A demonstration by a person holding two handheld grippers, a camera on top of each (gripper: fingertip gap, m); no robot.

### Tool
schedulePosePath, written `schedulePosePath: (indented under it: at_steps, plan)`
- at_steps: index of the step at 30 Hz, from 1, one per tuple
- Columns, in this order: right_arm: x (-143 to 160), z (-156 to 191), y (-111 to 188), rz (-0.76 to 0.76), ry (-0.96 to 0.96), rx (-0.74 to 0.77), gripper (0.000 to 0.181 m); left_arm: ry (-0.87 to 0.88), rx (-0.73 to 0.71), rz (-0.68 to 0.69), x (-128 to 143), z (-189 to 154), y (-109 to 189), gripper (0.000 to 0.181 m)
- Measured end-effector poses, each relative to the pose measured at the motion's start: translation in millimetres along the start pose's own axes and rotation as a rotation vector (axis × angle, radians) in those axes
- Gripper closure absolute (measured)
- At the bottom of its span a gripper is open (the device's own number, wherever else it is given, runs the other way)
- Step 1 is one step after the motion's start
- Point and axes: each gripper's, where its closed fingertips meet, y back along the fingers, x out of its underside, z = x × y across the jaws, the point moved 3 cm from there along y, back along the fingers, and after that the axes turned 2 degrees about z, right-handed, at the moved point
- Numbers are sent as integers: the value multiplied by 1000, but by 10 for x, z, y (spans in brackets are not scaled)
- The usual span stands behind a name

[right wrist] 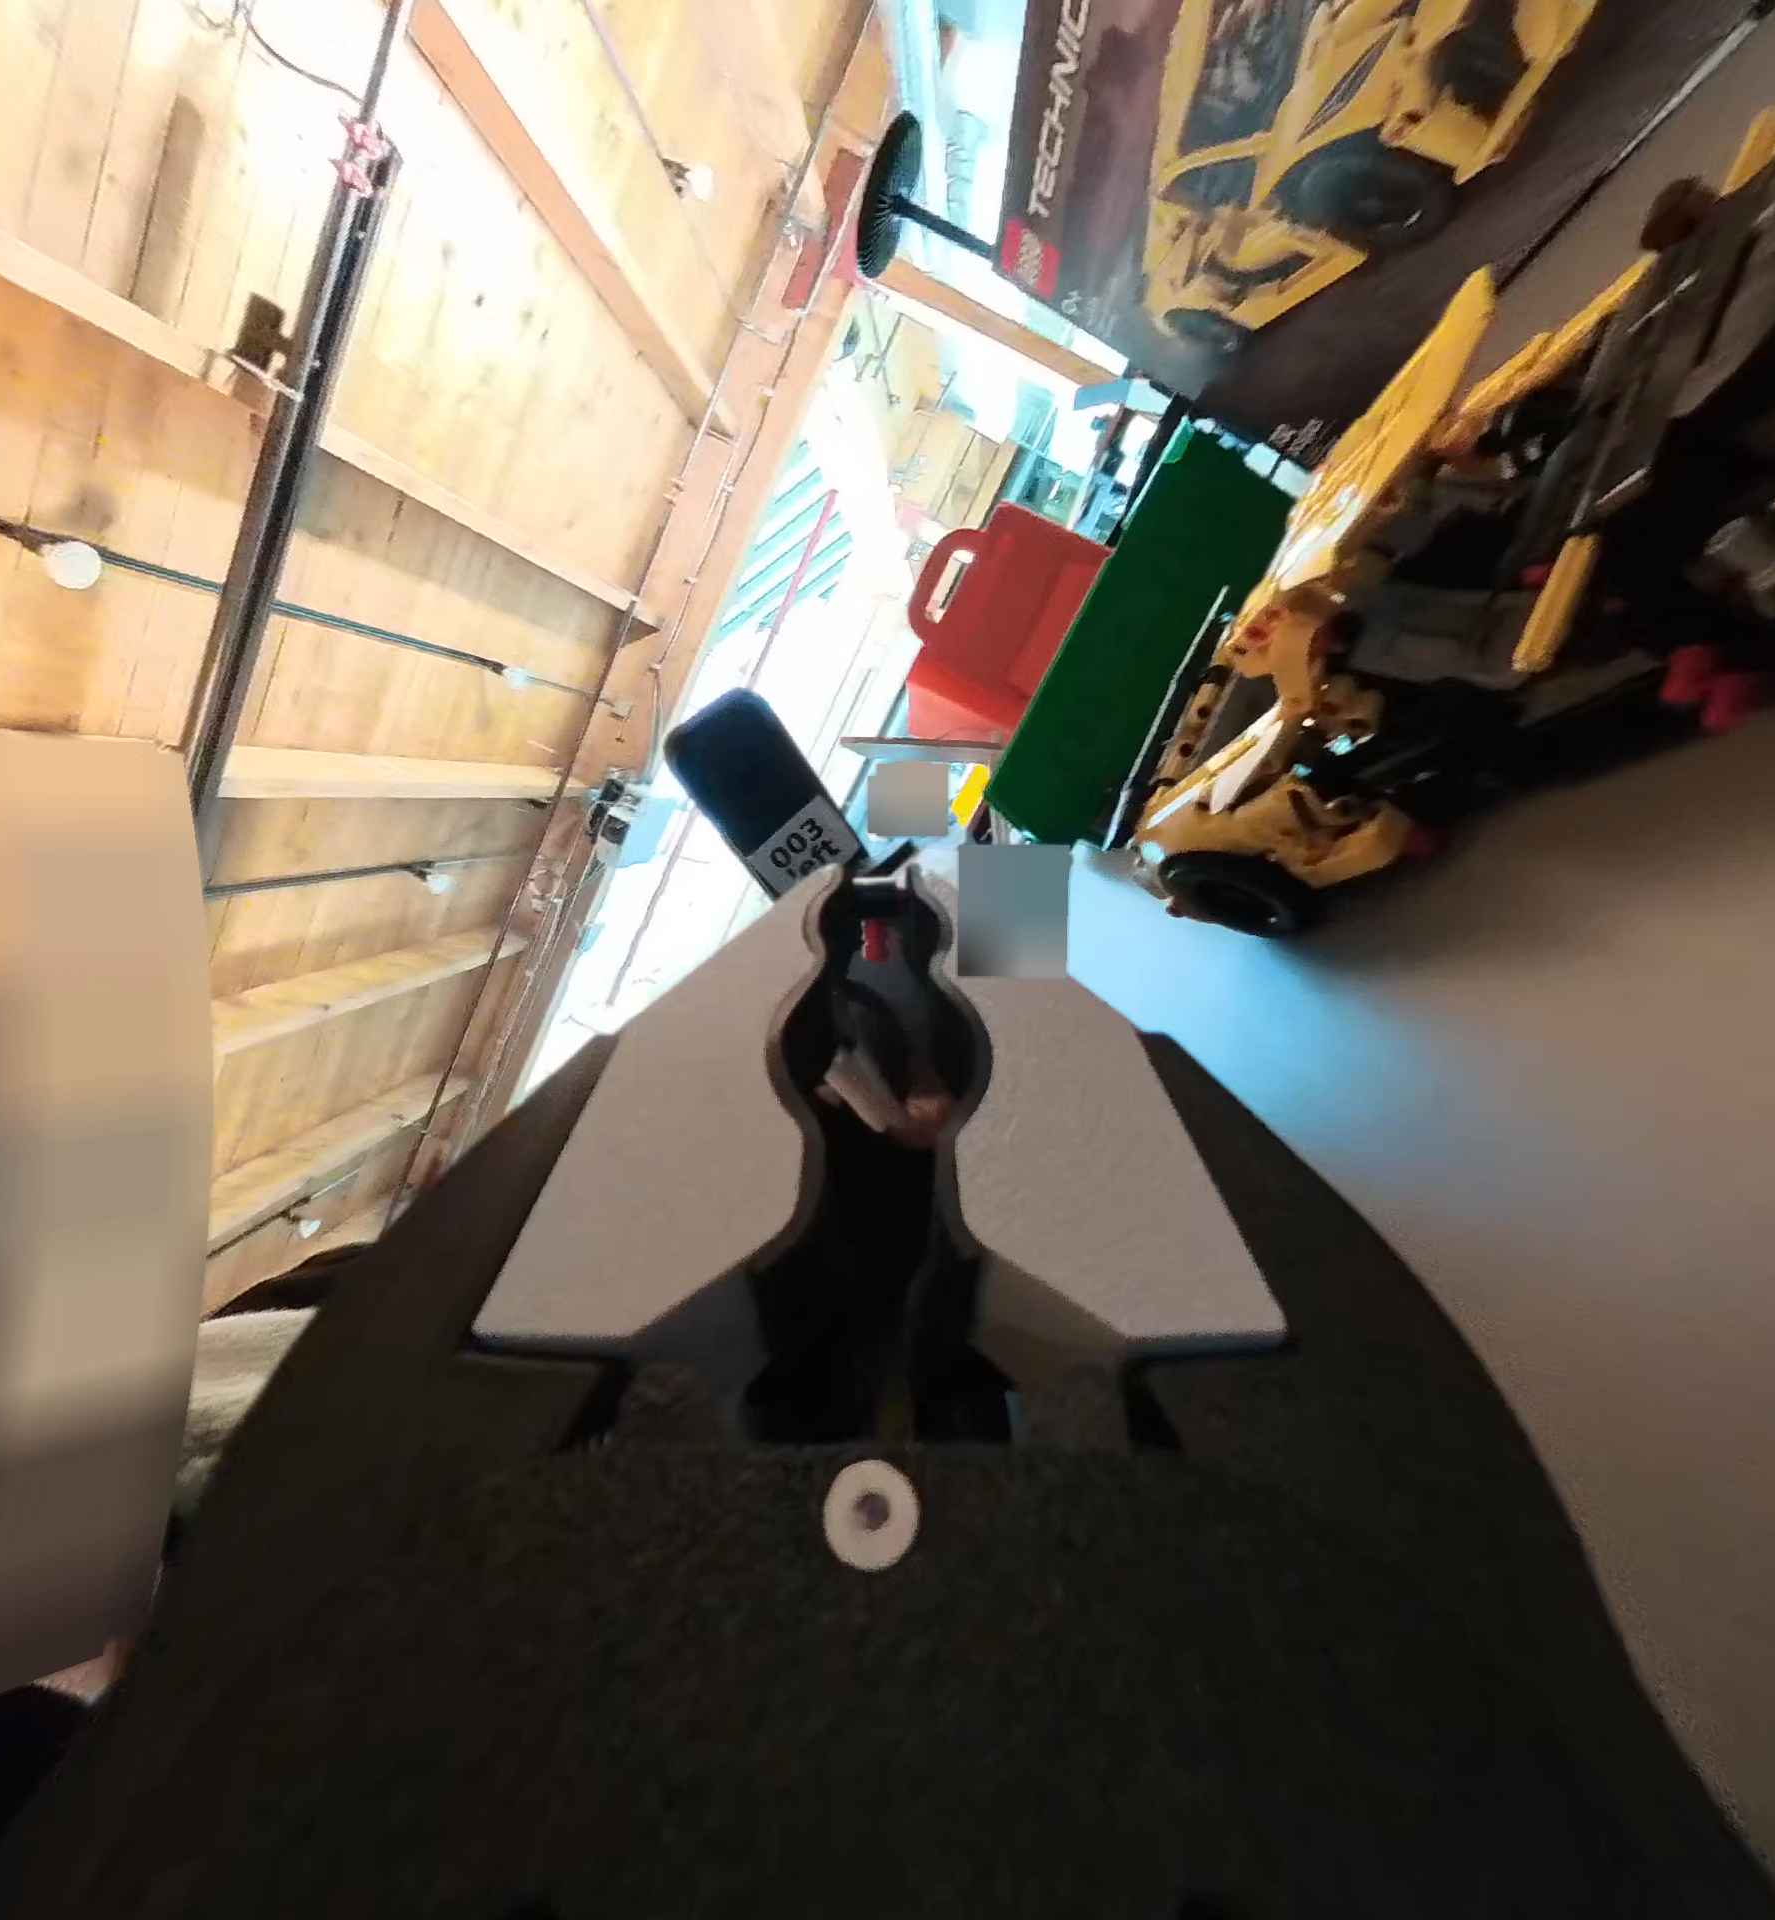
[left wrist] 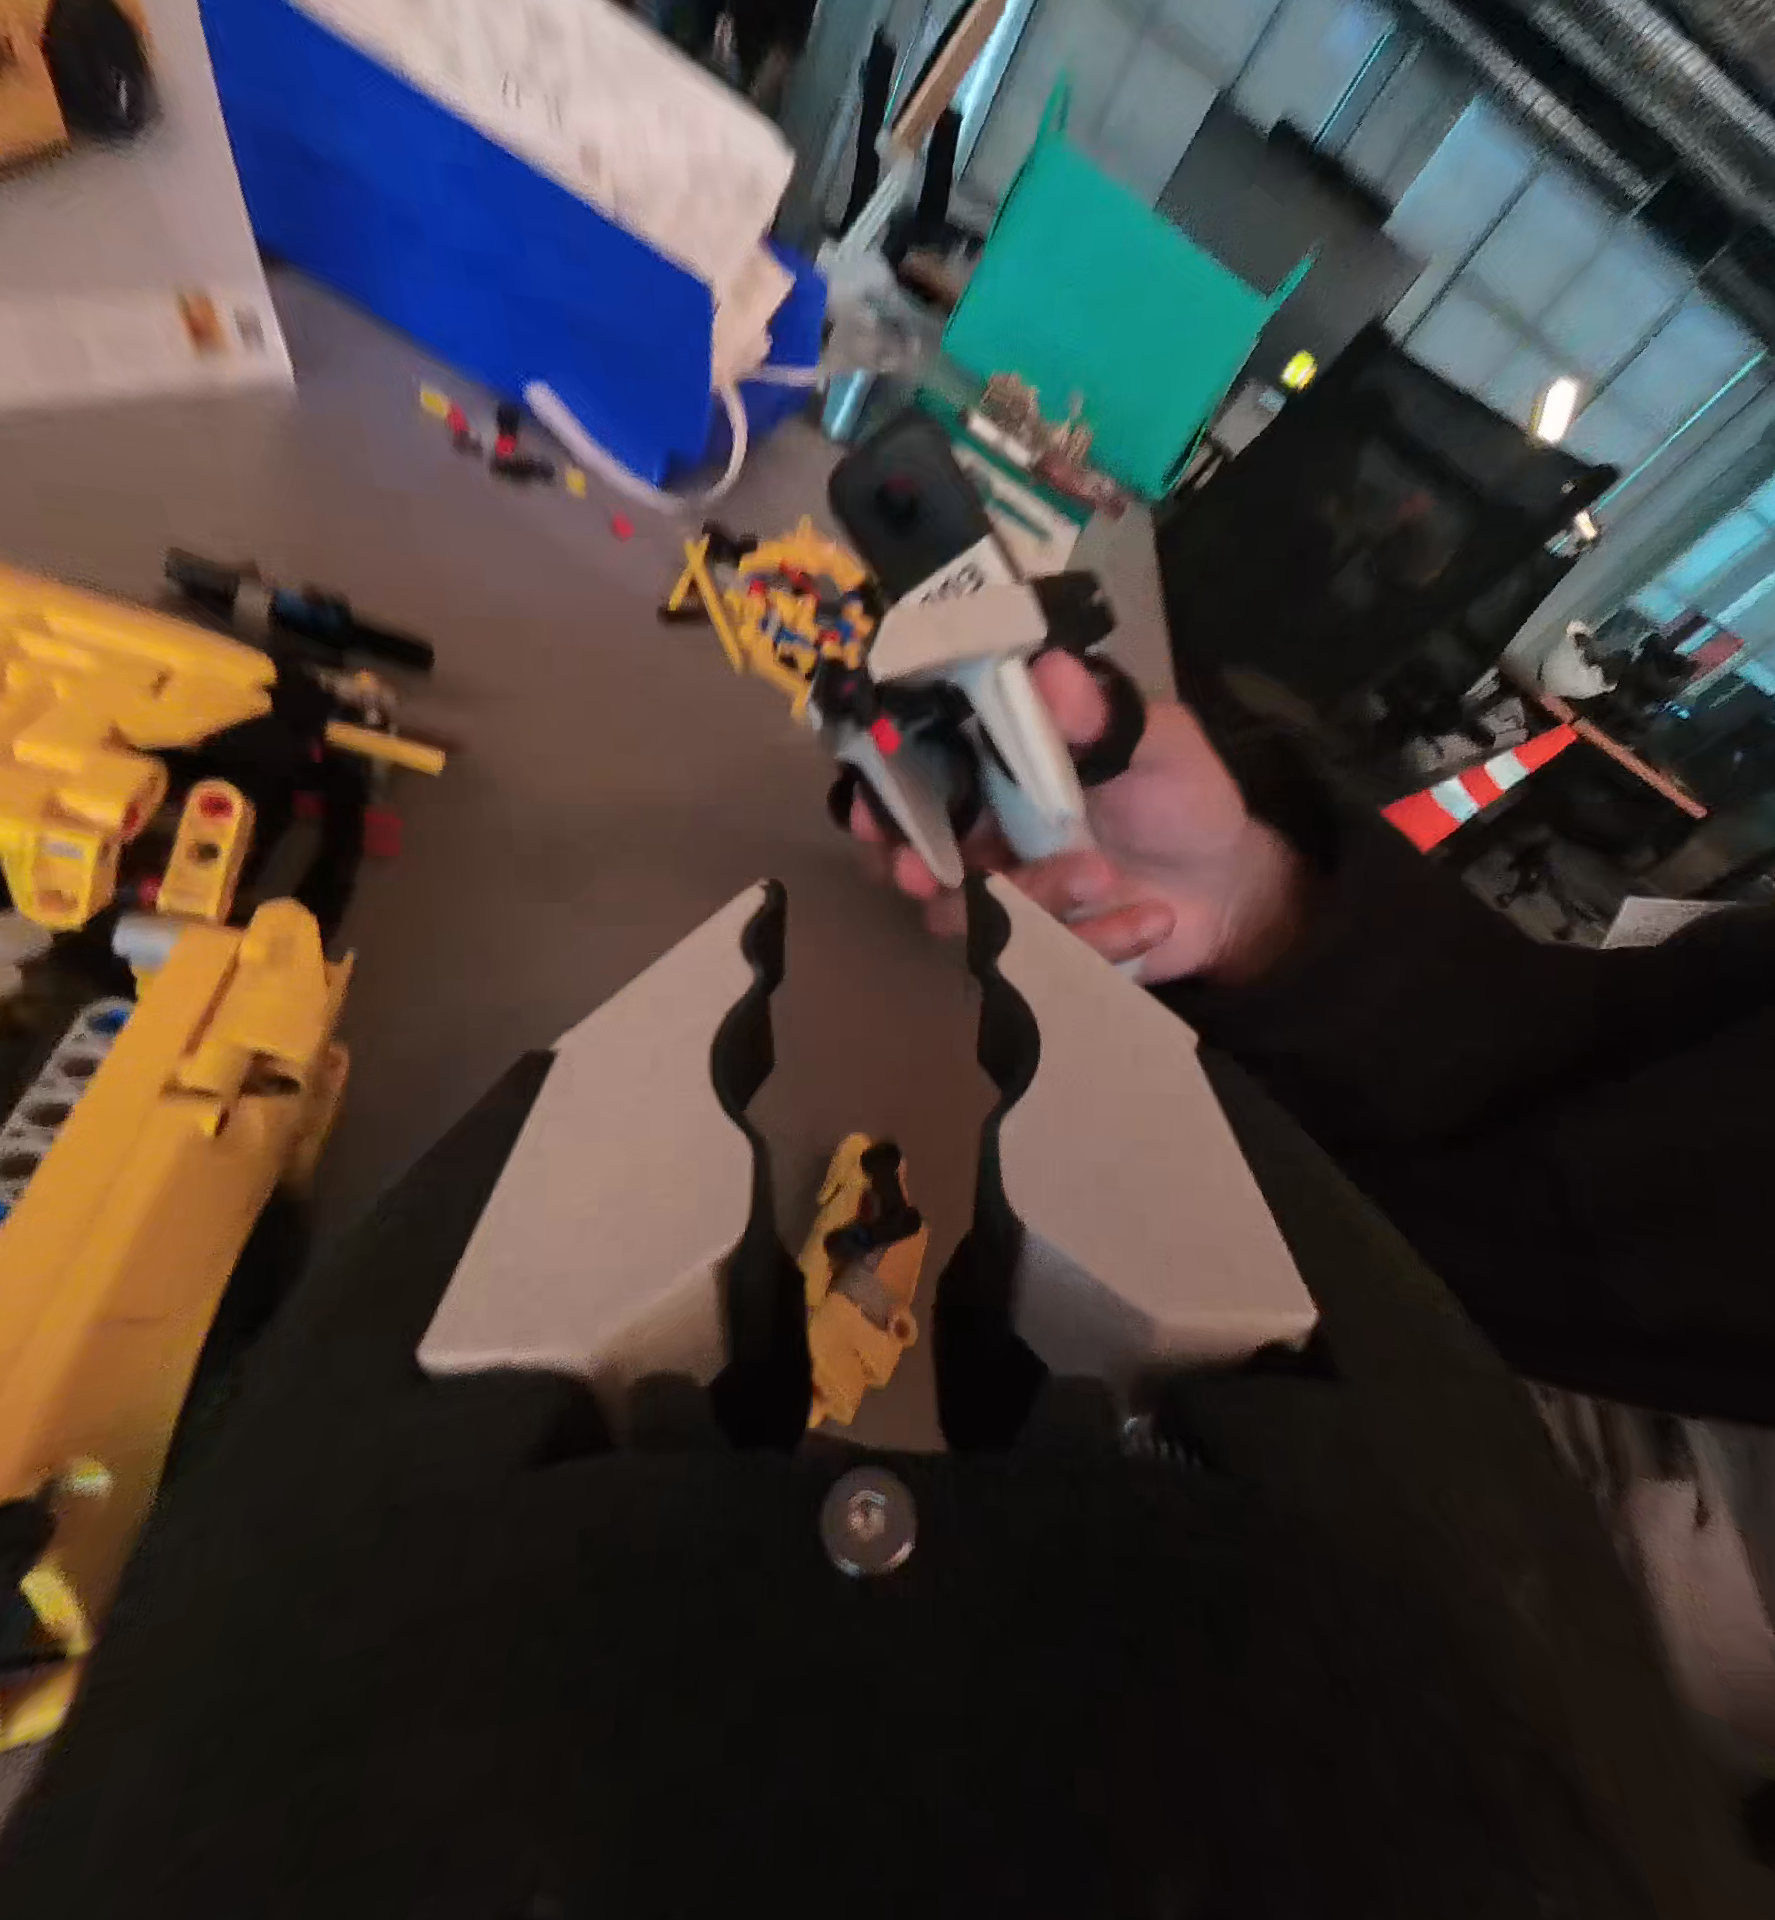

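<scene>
My left gripper (left wrist: 875,904) is open and empty above the grey table (left wrist: 592,831). A small yellow and black brick assembly (left wrist: 862,1268) lies on the table below it, seen in the gap near the finger bases. My right gripper (right wrist: 870,883) is tilted sideways with its fingers a little apart and nothing between them. It also shows in the left wrist view (left wrist: 997,862), held by a hand (left wrist: 1174,852) just ahead of my left fingertips. The left gripper's black camera housing (right wrist: 748,779) shows beyond the right fingertips.
A large yellow and black brick-built car (left wrist: 114,1143) (right wrist: 1382,675) stands at the left. Loose yellow bricks (left wrist: 789,613) lie farther back, near a blue bag (left wrist: 467,239). A printed box (right wrist: 1226,177), a green panel (right wrist: 1143,644) and a red container (right wrist: 1008,613) stand behind. Less than 4 cm separates the two grippers' tips.
</scene>
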Motion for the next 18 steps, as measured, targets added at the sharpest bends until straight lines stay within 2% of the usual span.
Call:
schedulePosePath:
  at_steps: [6,10,18]
  plan:
    - [164,134,-173,105,209,22,174,195,217,-128,-141,-127,0,163]
    - [211,175,-215,119,258,19,173,159,195,-125,-119,-140,-18,174]
    - [219,185,-234,92,249,-10,172,23,111,-126,-123,-163,-23,176]
